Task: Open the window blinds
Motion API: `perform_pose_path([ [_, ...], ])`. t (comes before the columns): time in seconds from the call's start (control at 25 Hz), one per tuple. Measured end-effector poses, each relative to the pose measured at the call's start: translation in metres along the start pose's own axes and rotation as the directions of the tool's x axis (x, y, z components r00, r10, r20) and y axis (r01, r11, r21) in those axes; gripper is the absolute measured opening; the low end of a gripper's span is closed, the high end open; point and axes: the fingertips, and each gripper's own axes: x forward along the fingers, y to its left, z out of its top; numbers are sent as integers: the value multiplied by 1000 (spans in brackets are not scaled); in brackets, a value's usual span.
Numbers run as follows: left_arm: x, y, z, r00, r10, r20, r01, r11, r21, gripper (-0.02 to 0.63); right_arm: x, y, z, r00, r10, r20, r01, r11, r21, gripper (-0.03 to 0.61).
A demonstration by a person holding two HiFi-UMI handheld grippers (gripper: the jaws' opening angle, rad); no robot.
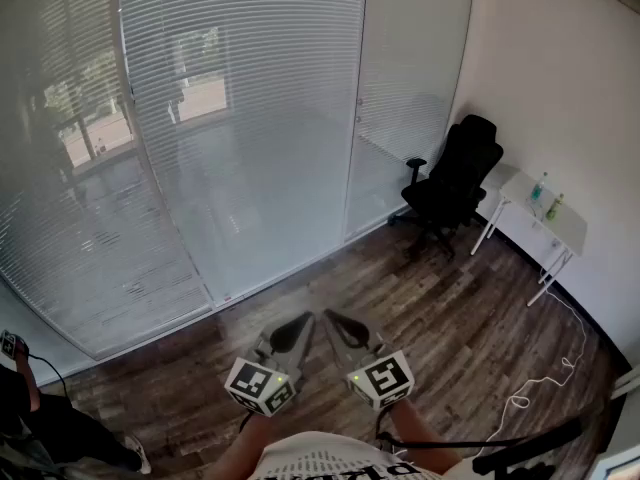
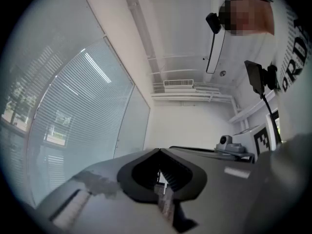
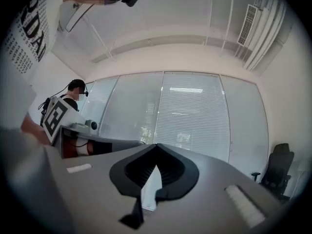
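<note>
The lowered window blinds (image 1: 240, 118) cover the glass wall ahead, their slats turned nearly closed, with the outside showing only dimly through them. They also fill the left of the left gripper view as blinds (image 2: 73, 121) and the middle of the right gripper view as blinds (image 3: 192, 116). My left gripper (image 1: 300, 322) and right gripper (image 1: 333, 318) are held low and side by side, well short of the blinds. The left gripper (image 2: 158, 151) has its jaws together with nothing between them. The right gripper (image 3: 156, 146) is shut and empty too.
A black office chair (image 1: 455, 178) stands at the right by the blinds. A small white table (image 1: 560, 230) with two bottles (image 1: 541, 188) stands against the right wall, and a white cable (image 1: 545, 378) lies on the wood floor. Another person (image 1: 40, 423) is at the lower left.
</note>
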Motion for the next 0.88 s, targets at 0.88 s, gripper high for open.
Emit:
perform_pose_path([
  [0.88,0,17,9,999,-42,27,39,996,79,-8,19,3,-1,998,-55,-25,55,998,14,9],
])
